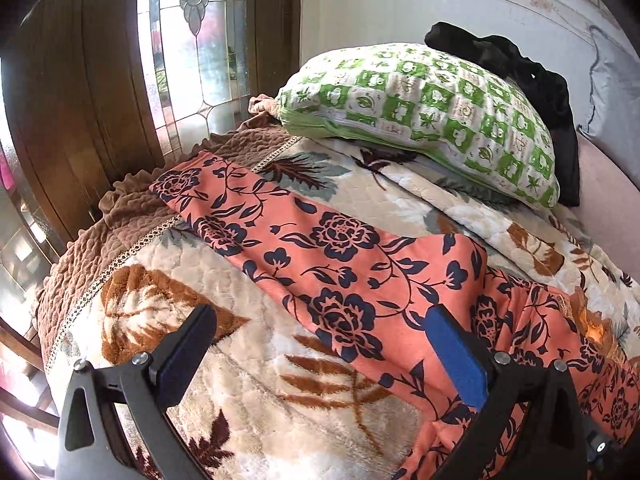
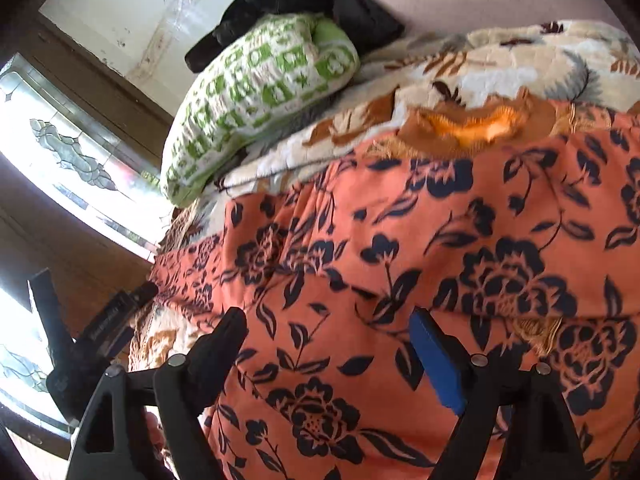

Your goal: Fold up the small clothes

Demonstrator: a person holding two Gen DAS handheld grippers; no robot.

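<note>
Floral trousers (image 1: 352,264) lie spread on the bed (image 1: 224,392), unfolded.
My left gripper (image 1: 320,340) and right gripper (image 2: 332,344) hover with fingers released; the leg at 10 o'clock awaits folding.

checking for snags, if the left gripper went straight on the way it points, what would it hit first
Most likely the orange flowered trousers spread on the blanket: the open left gripper points across them. Past them lies the green pillow, though depth is unclear.
</note>
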